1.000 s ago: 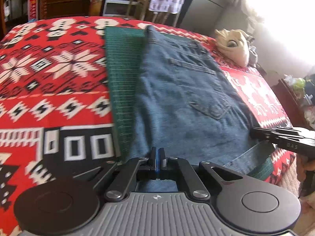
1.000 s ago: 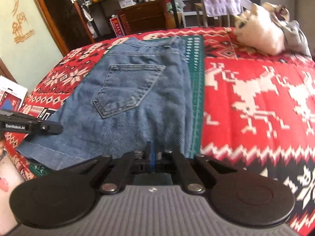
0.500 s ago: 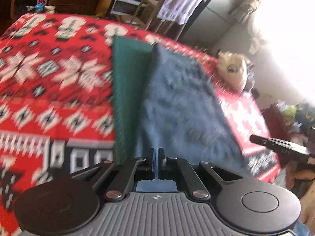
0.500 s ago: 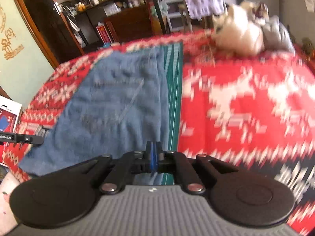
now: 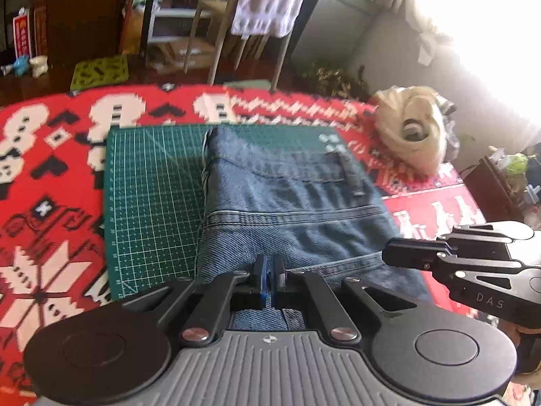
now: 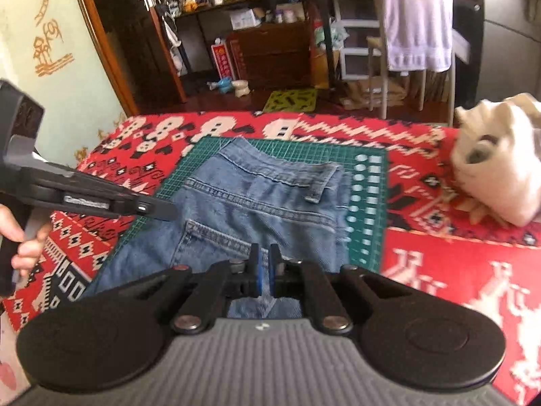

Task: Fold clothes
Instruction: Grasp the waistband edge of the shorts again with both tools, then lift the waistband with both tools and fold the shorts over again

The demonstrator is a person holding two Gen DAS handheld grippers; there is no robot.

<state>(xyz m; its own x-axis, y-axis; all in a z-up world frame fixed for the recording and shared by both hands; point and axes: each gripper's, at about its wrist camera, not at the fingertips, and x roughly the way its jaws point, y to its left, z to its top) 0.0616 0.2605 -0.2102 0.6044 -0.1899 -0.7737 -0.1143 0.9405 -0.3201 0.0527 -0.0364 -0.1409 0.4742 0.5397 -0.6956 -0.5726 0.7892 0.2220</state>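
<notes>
Blue denim jeans (image 5: 290,209) lie on a green cutting mat (image 5: 148,196) on a red patterned blanket; they also show in the right wrist view (image 6: 257,203), waistband at the far end. My left gripper (image 5: 269,272) is shut on the near hem of the jeans and holds it lifted over the upper part. My right gripper (image 6: 264,267) is shut on the same near edge, further right. Each gripper shows in the other's view: the right one (image 5: 473,264) and the left one (image 6: 101,203).
A cream cloth bundle (image 5: 412,135) lies on the blanket (image 6: 456,270) at the far right, also in the right wrist view (image 6: 497,172). Beyond the bed stand a chair with a white towel (image 6: 416,34), shelves and a dark cabinet (image 6: 270,50).
Both grippers have carried the near end of the jeans forward toward the waistband, so the jeans now look much shorter. The view has tilted up to show more of the room.
</notes>
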